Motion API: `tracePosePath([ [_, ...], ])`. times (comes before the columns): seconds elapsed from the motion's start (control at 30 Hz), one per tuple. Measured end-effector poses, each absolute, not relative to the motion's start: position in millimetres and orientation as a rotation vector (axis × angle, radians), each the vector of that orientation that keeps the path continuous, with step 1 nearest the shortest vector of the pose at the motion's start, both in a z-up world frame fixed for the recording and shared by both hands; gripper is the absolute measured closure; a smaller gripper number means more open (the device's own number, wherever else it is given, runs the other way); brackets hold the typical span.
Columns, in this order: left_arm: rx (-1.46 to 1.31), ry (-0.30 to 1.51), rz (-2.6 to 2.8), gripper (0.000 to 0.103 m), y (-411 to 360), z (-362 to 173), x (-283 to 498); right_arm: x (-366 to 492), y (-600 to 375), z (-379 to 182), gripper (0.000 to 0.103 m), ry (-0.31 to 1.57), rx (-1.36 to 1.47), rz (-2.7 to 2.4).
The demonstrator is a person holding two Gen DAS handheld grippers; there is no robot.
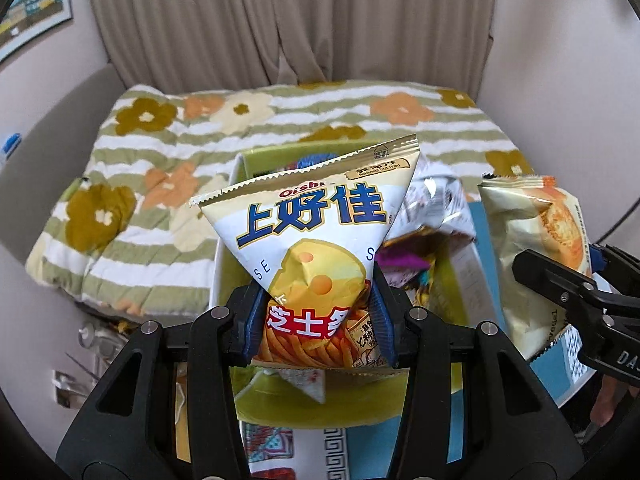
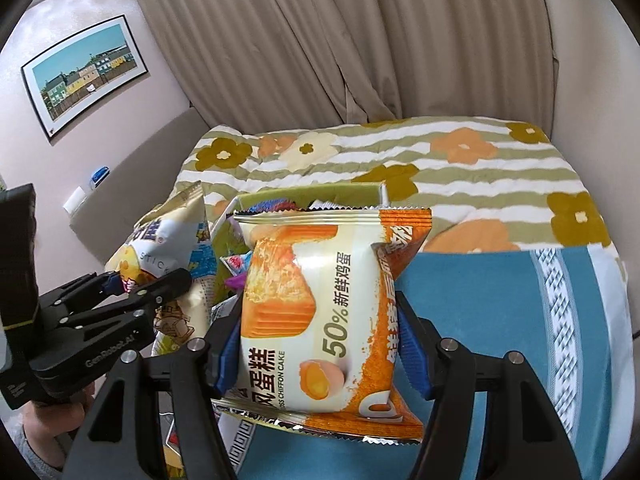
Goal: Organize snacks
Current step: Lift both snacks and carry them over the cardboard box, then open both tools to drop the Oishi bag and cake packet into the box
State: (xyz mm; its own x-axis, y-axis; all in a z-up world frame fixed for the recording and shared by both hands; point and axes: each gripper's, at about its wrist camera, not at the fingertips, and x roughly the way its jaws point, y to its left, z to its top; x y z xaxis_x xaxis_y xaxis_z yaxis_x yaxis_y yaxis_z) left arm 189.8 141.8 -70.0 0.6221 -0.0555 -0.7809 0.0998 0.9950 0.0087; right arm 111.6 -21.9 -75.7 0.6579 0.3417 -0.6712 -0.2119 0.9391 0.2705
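The left gripper is clamped on the lower half of a cheese-stick bag, its blue pads pinching the bag in so that the top flares into a wedge; the bag hangs in the air above a green box already holding other wrappers. The right gripper is closed on a chiffon-cake pack, gripped across its middle and held up just right of that box, over a blue cloth. Both packets look light and air-filled, so weight should be no trouble; the foil film is probably slick and the puffed bodies give under pressure, so a mid-body pinch like these seems sound, while a crimped seam edge would be the firmer alternative. The sticks are likely brittle and the cake soft, so squeezing harder risks crushing the contents. Behind the box lies a flower-patterned quilt on a bed, with beige curtains at the back and a framed picture on the wall. The two grippers sit close side by side, each visible in the other's view, so they could knock together if both head for the box at once. The wrappers piled in the box leave limited room and stand in the way of a clean drop.
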Motion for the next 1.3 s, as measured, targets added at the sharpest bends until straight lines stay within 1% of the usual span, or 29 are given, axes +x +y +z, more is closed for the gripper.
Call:
tracePosePath([
  [0.1, 0.056, 0.913, -0.156, 0.061, 143.2, -76.4, 190.3, 110.3, -10.6, -78.3, 0.042, 0.804, 0.175, 0.286],
  [0.13, 0.055, 0.923, -0.176, 0.059, 142.7, -78.3, 191.6, 110.2, -8.6, -79.3, 0.042, 0.807, 0.176, 0.276],
  [0.2, 0.041, 0.936, -0.192, 0.031, 145.9, -81.4, 190.8, 108.6, -6.1, -81.4, 0.042, 0.816, 0.173, 0.256],
  [0.23, 0.033, 0.931, -0.184, 0.001, 146.6, -81.2, 188.8, 106.8, -4.3, -81.7, 0.042, 0.819, 0.172, 0.250],
  [0.43, -0.005, 0.891, -0.155, 0.001, 170.3, -75.2, 177.0, 107.5, -7.6, -78.9, 0.042, 0.826, 0.156, 0.215],
  [0.73, -0.059, 0.896, -0.101, 0.001, 214.3, -75.7, 166.8, 113.8, 10.6, -72.9, 0.042, 0.817, 0.139, 0.230],
  [0.9, -0.045, 0.894, -0.105, 0.001, 222.2, -80.8, 170.3, 125.0, 24.9, -74.1, 0.040, 0.818, 0.150, 0.265],
  [0.93, -0.047, 0.899, -0.108, 0.001, 223.3, -83.2, 171.6, 129.3, 27.7, -75.7, 0.039, 0.820, 0.156, 0.285],
  [0.97, -0.050, 0.906, -0.111, 0.001, 225.0, -86.3, 173.3, 133.9, 31.8, -78.0, 0.029, 0.805, 0.162, 0.314],
  [1.0, -0.051, 0.911, -0.113, 0.001, 226.0, -88.9, 174.4, 135.4, 33.6, -79.1, 0.009, 0.794, 0.160, 0.319],
  [1.03, -0.051, 0.916, -0.112, 0.001, 226.9, -91.9, 175.3, 137.5, 36.0, -80.2, 0.001, 0.785, 0.153, 0.310],
  [1.13, -0.053, 0.932, -0.107, 0.001, 227.5, -99.3, 174.5, 132.1, 38.1, -81.2, 0.000, 0.741, 0.124, 0.265],
  [1.3, -0.070, 0.945, -0.098, 0.001, 223.0, -105.3, 169.7, 124.3, 35.8, -88.4, 0.000, 0.756, 0.085, 0.244],
])
